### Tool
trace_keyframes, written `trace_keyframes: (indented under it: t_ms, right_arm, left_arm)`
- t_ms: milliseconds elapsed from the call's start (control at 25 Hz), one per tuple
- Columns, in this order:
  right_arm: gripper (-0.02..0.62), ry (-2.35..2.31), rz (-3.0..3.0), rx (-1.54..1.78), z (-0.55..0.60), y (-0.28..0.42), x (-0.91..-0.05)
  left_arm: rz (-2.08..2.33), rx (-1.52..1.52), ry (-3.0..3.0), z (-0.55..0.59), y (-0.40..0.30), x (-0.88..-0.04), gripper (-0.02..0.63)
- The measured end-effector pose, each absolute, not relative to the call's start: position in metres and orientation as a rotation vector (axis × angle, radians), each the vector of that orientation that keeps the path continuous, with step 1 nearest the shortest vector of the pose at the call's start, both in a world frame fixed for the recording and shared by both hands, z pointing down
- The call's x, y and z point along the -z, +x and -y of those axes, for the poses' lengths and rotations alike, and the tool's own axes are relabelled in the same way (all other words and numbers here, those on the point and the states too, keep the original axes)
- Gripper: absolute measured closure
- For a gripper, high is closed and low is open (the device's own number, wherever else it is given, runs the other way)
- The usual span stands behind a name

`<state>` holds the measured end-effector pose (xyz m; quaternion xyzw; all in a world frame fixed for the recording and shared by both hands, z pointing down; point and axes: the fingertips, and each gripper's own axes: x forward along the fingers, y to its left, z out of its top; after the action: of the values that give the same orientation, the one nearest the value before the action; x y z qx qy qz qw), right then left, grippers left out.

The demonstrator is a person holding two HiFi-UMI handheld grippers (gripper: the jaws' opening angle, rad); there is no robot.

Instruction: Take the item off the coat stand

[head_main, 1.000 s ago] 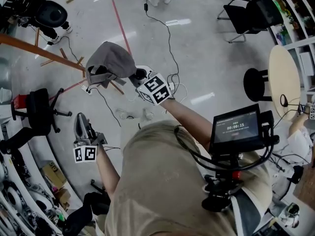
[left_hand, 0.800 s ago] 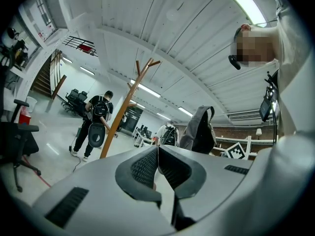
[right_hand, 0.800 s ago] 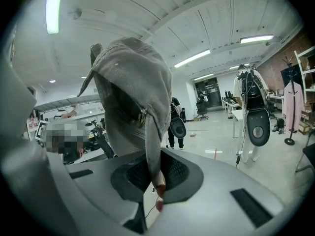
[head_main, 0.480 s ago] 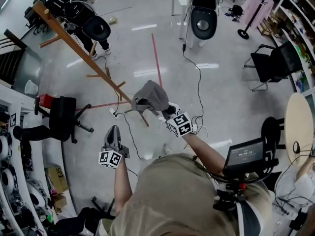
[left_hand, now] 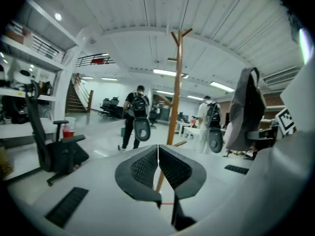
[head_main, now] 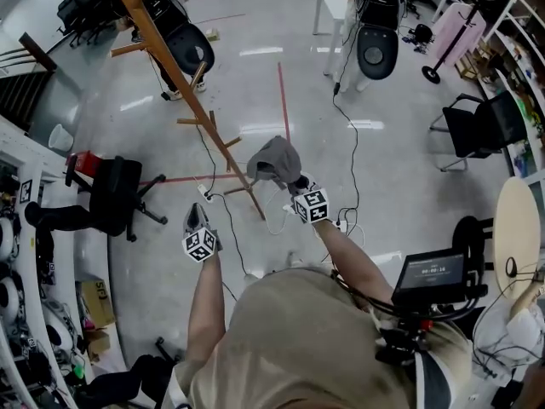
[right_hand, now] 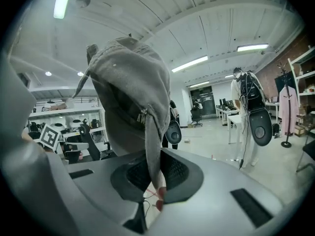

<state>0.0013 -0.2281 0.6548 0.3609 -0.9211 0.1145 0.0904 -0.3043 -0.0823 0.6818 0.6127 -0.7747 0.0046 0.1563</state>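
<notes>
The item is a grey cap [head_main: 274, 158], off the wooden coat stand [head_main: 174, 75] and hanging just right of the stand's base. My right gripper [head_main: 292, 182] is shut on the cap's edge. In the right gripper view the cap [right_hand: 130, 92] fills the middle and its fabric runs down between the closed jaws of the right gripper [right_hand: 153, 173]. My left gripper [head_main: 196, 213] sits lower left of the stand's foot, shut with nothing in it. In the left gripper view its gripper [left_hand: 158, 151] points at the coat stand [left_hand: 175, 82], with the cap [left_hand: 243, 109] at the right.
A black office chair [head_main: 115, 196] stands left of the stand. Another black chair [head_main: 477, 126] and a round table [head_main: 515, 228] are at the right. Cables [head_main: 345, 109] and a red tape line [head_main: 283, 100] cross the floor. People with backpacks [head_main: 377, 32] stand beyond.
Both grippers have come down and look smaller against the floor. The cap stays in the right gripper, clear of the stand. More of the coat stand has come into view.
</notes>
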Motion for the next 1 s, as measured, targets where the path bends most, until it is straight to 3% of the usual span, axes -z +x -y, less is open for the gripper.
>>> trace_keyframes:
  t_ms: [320,480,720,1000]
  right_arm:
    - [0.568,1.149,2.583,-0.412,0.200,-0.002,-0.719]
    - [0.568,1.122,2.592,-0.405,0.186,-0.006,-0.711]
    - [0.568,1.054,2.685,-0.401,0.167,-0.026,-0.651]
    - [0.568,0.975,2.769,-0.393,0.134,-0.036,-0.584]
  left_arm:
    - [2.232,-0.401,1.444,0.002,-0.397,-0.773,0.586]
    - [2.255,-0.273,1.459,0.017,-0.404,-0.753,0.586]
    - [2.100,0.292,1.818,0.049,-0.325,-0.633,0.586]
    - [1.861,0.301,2.214,0.036,-0.240,-0.537,0.586]
